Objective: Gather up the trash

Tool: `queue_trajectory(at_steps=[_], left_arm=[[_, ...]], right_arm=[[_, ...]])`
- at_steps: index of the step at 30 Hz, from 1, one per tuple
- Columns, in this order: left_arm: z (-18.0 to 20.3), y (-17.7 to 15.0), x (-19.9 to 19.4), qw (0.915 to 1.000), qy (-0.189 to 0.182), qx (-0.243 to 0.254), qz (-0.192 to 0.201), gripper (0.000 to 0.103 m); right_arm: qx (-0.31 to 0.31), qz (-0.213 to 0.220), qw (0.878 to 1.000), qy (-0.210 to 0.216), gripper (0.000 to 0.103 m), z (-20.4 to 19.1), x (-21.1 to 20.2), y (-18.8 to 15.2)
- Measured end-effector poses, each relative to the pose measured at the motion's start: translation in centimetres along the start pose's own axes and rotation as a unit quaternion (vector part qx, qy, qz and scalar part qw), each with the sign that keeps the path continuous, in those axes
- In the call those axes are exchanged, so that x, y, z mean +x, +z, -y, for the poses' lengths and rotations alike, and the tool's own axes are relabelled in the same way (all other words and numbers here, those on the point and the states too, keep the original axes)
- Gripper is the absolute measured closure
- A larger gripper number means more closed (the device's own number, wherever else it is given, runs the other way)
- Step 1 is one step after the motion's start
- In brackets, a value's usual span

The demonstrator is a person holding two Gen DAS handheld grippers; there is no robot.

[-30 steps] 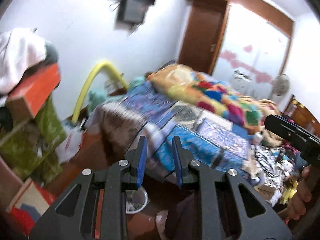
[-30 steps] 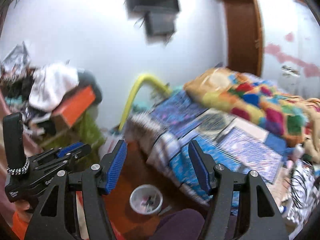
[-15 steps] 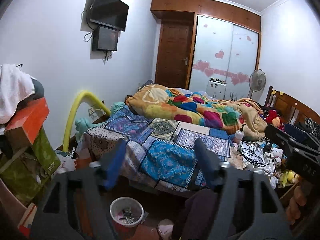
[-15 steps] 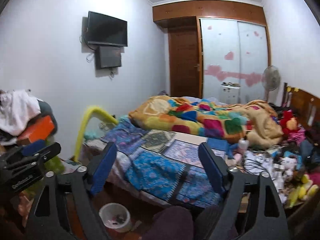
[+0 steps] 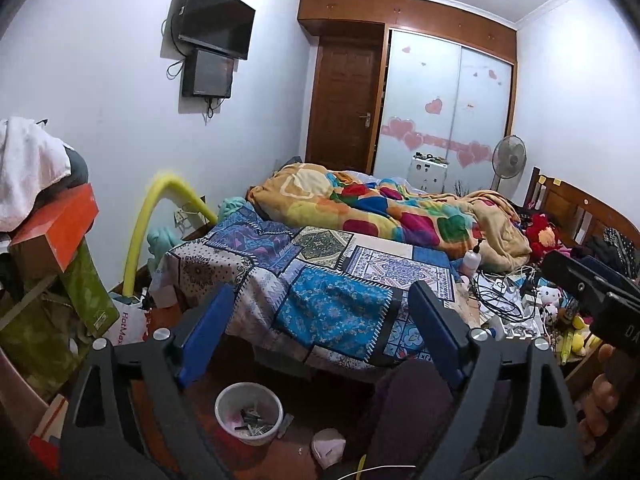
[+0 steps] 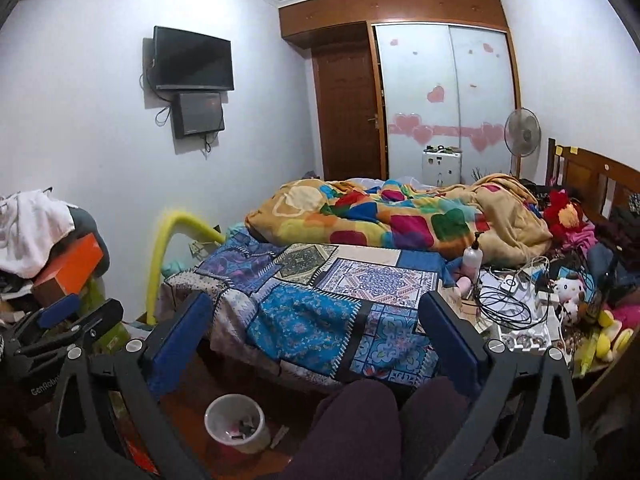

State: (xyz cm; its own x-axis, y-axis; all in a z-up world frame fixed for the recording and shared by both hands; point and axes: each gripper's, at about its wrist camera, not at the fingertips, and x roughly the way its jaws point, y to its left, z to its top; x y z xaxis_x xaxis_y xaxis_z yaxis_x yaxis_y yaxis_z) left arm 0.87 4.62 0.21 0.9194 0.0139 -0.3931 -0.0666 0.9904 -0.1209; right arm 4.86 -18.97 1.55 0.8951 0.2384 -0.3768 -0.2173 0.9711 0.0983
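Note:
A small white trash bin [image 5: 249, 412] with scraps inside stands on the red-brown floor below the bed's near corner; it also shows in the right wrist view [image 6: 235, 424]. A crumpled pinkish-white piece [image 5: 329, 442] lies on the floor right of the bin. A small scrap [image 6: 280, 435] lies beside the bin. My left gripper [image 5: 320, 332] is open and empty, held high above the floor. My right gripper [image 6: 316, 340] is open and empty, also high. The right gripper's body [image 5: 588, 292] shows at the left view's right edge.
A bed [image 5: 332, 276] with patchwork covers and a colourful quilt [image 5: 384, 212] fills the middle. Cables, a bottle [image 6: 472, 256] and toys clutter its right side. Stacked boxes and cloth [image 5: 48, 220] stand at left. A yellow foam tube [image 5: 160, 216] arches by the wall. The person's knees [image 6: 360, 432] are below.
Both grippers rose and tilted up from the floor area to a steady room view. The left gripper's jaws opened wide from nearly shut. The right gripper's jaws widened slightly.

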Motion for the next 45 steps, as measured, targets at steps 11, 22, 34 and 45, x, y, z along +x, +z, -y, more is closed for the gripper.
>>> queue_trajectory(at_steps=[11, 22, 34, 45], left_arm=[[1.4, 0.1, -1.1, 0.9996, -0.002, 0.02, 0.02, 0.009], [1.7, 0.1, -1.2, 0.9994, -0.007, 0.021, 0.025, 0.008], [1.9, -0.2, -1.3, 0.9992, -0.001, 0.027, 0.029, 0.003], [1.9, -0.1, -1.2, 0.9993, -0.002, 0.025, 0.027, 0.002]], right_arm=[[0.002, 0.017, 1.0, -0.007, 0.0, 0.7, -1.2, 0.2], [0.0, 0.027, 1.0, -0.007, 0.0, 0.8, -1.6, 0.3], [-0.001, 0.02, 1.0, -0.003, 0.0, 0.9, -1.6, 0.3], [-0.007, 0.017, 1.0, -0.001, 0.0, 0.8, -1.4, 0.1]])
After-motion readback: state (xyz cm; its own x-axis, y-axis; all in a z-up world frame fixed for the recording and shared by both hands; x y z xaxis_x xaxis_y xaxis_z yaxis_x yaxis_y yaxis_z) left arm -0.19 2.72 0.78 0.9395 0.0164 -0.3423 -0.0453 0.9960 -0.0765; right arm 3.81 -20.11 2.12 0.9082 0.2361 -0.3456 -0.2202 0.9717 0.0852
